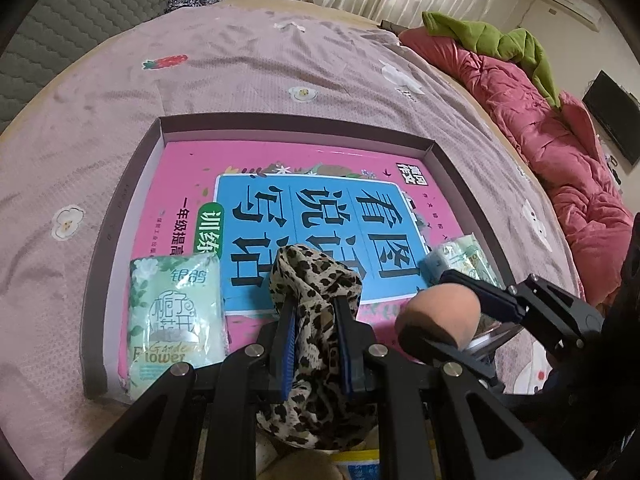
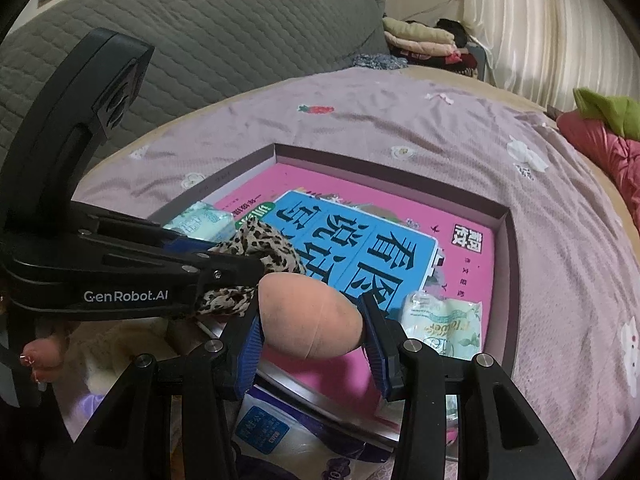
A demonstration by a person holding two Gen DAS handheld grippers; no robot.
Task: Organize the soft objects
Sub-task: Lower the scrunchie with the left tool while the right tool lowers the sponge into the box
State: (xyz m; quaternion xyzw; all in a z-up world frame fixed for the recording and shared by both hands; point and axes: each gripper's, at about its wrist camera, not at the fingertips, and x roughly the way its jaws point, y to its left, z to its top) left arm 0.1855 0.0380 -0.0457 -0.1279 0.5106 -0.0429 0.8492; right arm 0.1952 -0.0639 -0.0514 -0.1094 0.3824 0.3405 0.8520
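My left gripper (image 1: 314, 308) is shut on a leopard-print scarf (image 1: 316, 280), bunched between its blue pads above the near edge of a shallow box lid (image 1: 296, 122). It also shows in the right wrist view (image 2: 256, 248). My right gripper (image 2: 310, 320) is shut on a peach makeup sponge (image 2: 312, 316), held above the lid's near right part; the sponge shows in the left wrist view (image 1: 440, 312). A green tissue pack (image 1: 176, 312) lies in the lid at near left. A second tissue pack (image 2: 444, 324) lies at near right.
The lid holds a pink and blue book (image 1: 320, 216) and rests on a mauve bedspread (image 1: 260, 60). A pink quilt (image 1: 540, 120) with a green cloth (image 1: 492, 40) lies at the right. A grey sofa (image 2: 220, 28) stands behind. A plastic-wrapped pack (image 2: 280, 432) lies below my right gripper.
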